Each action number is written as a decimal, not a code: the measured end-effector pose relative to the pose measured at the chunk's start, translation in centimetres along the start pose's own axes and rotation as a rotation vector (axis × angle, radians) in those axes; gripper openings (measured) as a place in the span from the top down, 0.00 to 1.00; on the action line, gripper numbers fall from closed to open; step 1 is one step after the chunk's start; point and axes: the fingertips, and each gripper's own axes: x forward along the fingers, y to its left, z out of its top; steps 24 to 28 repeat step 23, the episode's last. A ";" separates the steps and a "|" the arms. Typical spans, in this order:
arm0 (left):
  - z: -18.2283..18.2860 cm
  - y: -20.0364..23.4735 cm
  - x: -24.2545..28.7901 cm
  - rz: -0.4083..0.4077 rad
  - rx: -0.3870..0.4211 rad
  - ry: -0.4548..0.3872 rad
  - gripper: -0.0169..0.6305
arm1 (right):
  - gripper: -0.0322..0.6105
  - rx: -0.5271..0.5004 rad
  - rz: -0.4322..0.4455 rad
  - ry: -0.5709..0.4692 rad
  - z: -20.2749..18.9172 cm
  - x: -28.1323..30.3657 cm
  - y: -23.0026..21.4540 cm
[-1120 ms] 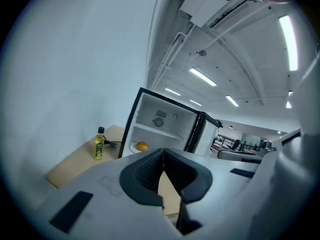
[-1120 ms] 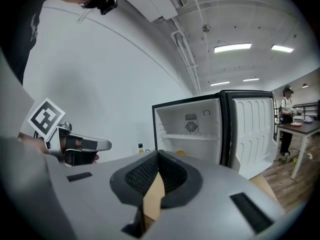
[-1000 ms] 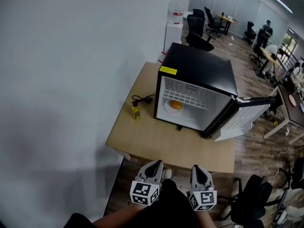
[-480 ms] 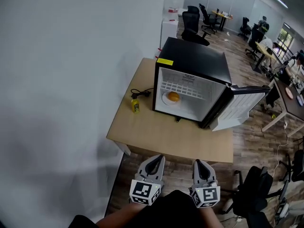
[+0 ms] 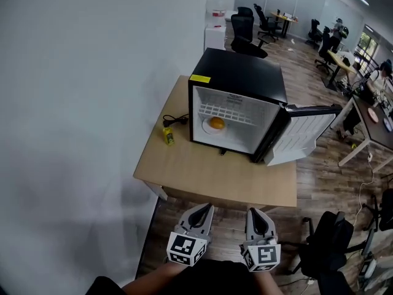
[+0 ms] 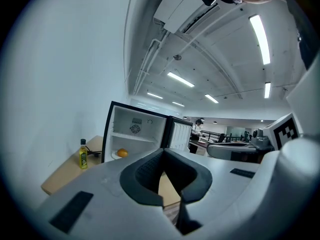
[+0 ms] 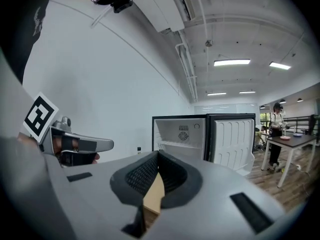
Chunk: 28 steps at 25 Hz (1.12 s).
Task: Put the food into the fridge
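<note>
Office room with a bare white wall filling the left of the head view and desks and chairs at upper right

At the bottom centre, the left gripper point(image 5: 201, 211) and right gripper point(image 5: 256, 217) sit side by side. Each has its fingers pressed together with nothing between them. Each gripper's own view confirms this: the left gripper's point(image 6: 164, 156) and the right gripper's point(image 7: 157, 156) pads meet at the tip, with only table top showing past them.

Beyond them, above the centre, is a wooden table point(image 5: 202, 174). On it stands a small black fridge point(image 5: 242, 78), its door point(image 5: 301, 134) swung wide to the right. Inside, on the fridge floor, an orange point(image 5: 216, 123) rests on a white plate point(image 5: 207, 130). A small yellow bottle point(image 5: 167, 136) and a black cable point(image 5: 176, 120) lie on the table left of the fridge.

Compared with a second ago, the table and fridge sit higher and smaller in the frame, and more floor shows between the table edge and the grippers, so the person has stepped back. The orange, plate and door are unchanged.

The food appears to be already in place. Only the open door looks unfinished, and both grippers are now well apart from it
</note>
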 end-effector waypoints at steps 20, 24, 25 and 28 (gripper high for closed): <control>0.5 -0.8 -0.9 0.026 0.009 -0.021 0.95 | 0.86 -0.037 -0.011 -0.010 -0.2 -1.9 -1.0; 0.6 -0.5 -1.2 0.025 0.015 -0.021 0.95 | 0.86 -0.040 -0.007 -0.008 -0.2 -1.5 -0.5; 0.6 -0.5 -1.2 0.025 0.015 -0.021 0.95 | 0.86 -0.040 -0.007 -0.008 -0.2 -1.5 -0.5; 0.6 -0.5 -1.2 0.025 0.015 -0.021 0.95 | 0.86 -0.040 -0.007 -0.008 -0.2 -1.5 -0.5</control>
